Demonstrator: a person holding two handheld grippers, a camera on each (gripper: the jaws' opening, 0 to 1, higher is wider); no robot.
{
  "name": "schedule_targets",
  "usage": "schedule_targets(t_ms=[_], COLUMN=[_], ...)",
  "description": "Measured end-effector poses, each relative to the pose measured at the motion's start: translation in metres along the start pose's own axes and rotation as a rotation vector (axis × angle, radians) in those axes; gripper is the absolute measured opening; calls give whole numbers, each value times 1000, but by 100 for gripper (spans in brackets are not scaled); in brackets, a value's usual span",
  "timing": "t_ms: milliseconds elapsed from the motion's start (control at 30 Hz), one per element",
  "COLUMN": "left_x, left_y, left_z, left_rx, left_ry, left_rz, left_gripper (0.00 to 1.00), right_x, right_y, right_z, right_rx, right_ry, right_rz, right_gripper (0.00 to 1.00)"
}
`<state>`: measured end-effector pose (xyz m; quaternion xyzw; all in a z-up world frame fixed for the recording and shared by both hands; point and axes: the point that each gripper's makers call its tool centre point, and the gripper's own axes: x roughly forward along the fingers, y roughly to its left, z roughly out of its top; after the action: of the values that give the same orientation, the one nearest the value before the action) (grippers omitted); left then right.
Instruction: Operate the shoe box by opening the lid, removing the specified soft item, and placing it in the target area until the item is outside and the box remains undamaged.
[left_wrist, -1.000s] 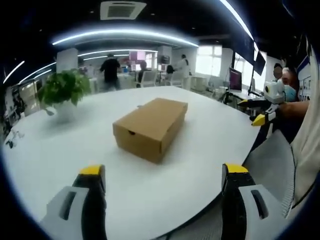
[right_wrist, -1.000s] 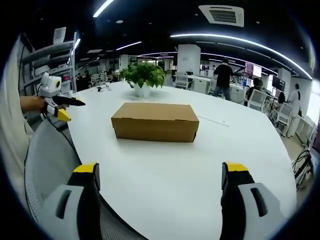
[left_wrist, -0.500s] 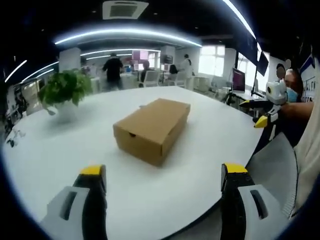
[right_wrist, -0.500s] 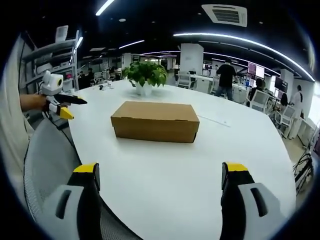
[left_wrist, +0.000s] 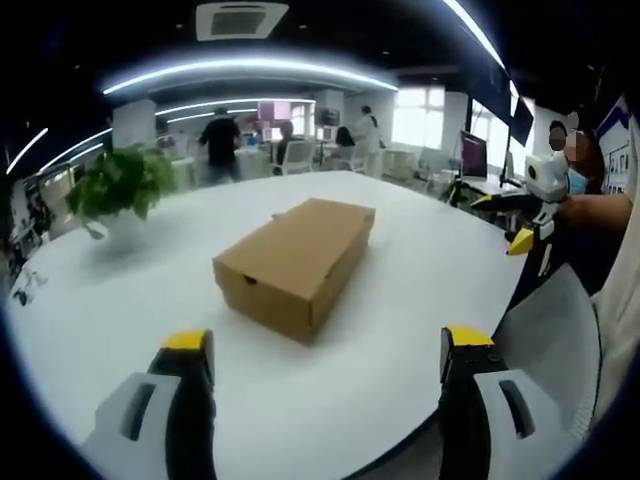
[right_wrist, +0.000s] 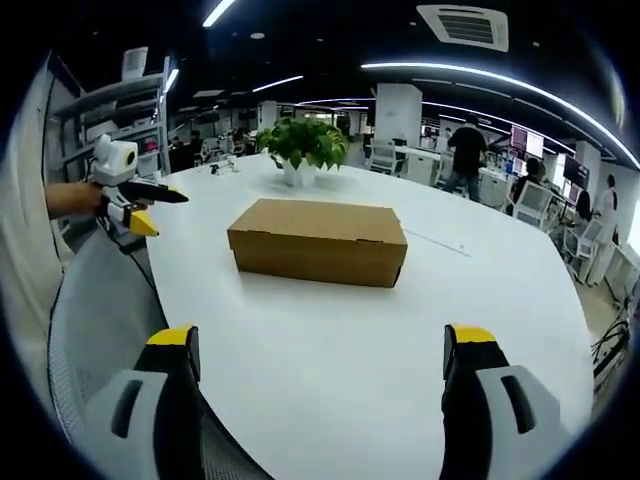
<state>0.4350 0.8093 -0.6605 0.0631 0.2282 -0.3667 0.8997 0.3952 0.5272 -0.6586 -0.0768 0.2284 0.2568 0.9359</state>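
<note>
A closed brown cardboard shoe box sits near the middle of a large round white surface, its lid down flat. In the right gripper view the box lies broadside, a long side wall facing the camera; in the left gripper view it is seen corner-on, a short end with a small notch under the lid edge turned toward the lens.

The left tool hangs over the near edge of the surface, its two yellow-tipped jaws spread wide with nothing between them, well short of the box. The right tool is likewise spread and empty, low over the near edge on its own side. Each tool also shows in the other's view, held in a hand out past the rim of the surface: the right one at the right, the left one at the left.

A potted green plant stands on the far part of the surface, beyond the box and well apart from it. Behind, people stand among desks under long ceiling lights.
</note>
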Motion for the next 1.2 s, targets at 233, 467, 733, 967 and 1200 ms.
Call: schedule_targets(t_ms=[233,467,733,967,1200], left_x=[11,22,38,47,56], left_y=[-9,-7,-8,-3,1], left_z=[-1,2,7,11,11], left_rx=[12,18,28,4,22], left_ry=[6,4,17,7,18], left_rz=[-31,-12,7,39,63], left_gripper=[95,94,92,90,91], right_x=[5,10,19,28,36], right_y=[-6,-15,-32,-44,-58], right_z=[2,4,7,8,10], right_rx=[-15,-23,-40,-67,-103], right_ry=[4,9,4,18,32], right_rz=[14,30,44,74,98], right_gripper=[96,96,96,96,96])
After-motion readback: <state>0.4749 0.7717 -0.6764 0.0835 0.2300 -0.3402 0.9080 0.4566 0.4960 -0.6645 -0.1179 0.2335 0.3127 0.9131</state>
